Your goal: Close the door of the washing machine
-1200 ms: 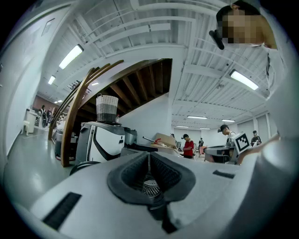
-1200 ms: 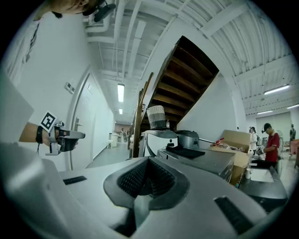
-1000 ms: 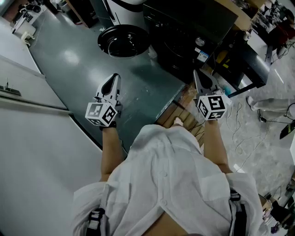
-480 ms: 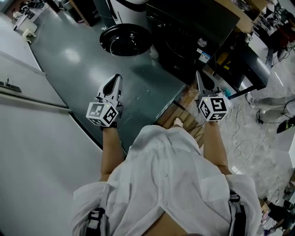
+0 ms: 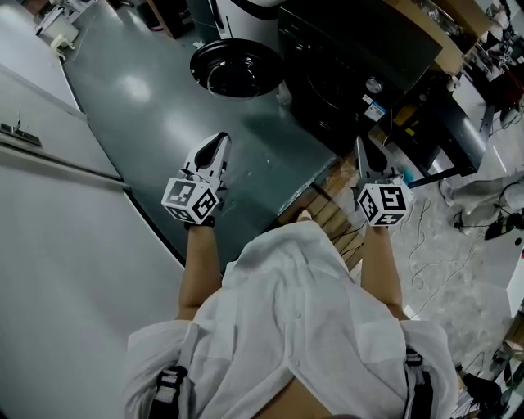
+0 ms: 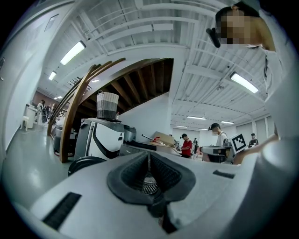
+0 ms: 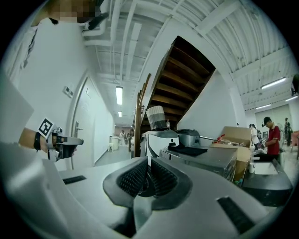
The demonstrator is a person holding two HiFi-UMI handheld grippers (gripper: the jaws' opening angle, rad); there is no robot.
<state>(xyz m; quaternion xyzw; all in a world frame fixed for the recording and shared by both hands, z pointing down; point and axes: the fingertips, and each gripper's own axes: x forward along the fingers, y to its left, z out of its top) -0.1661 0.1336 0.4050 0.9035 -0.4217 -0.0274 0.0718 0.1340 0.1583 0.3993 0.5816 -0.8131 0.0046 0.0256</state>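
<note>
Far left: a white wall panel (image 5: 49, 245) bounds the grey floor (image 5: 155, 106), and nothing on that side obstructs.

Left gripper (image 5: 218, 141): the jaws are pressed together with nothing between them. It is held level and aimed toward the machine. I judge this a carrying posture ahead of an approach, not a grip.

Ahead of it, the door (image 5: 237, 69), round and dark, stands swung wide open over the floor at the left of the machine's front, well apart from both grippers. A white appliance (image 5: 241, 6) stands just behind it. The washing machine (image 5: 352, 57) is the dark cabinet at upper centre-right.

Right gripper (image 5: 361, 147): the jaws are likewise closed and empty, held level, nearer the machine's corner. In my judgement, closed jaws suit a push on the door's outer face.

Below the right gripper a wooden pallet (image 5: 332, 214) lies at the floor's edge by the person's feet, and loose cables (image 5: 442, 245) trail further right. Bare floor lies between the left gripper and the door. The pallet edge looks the likeliest footing hazard.
</note>
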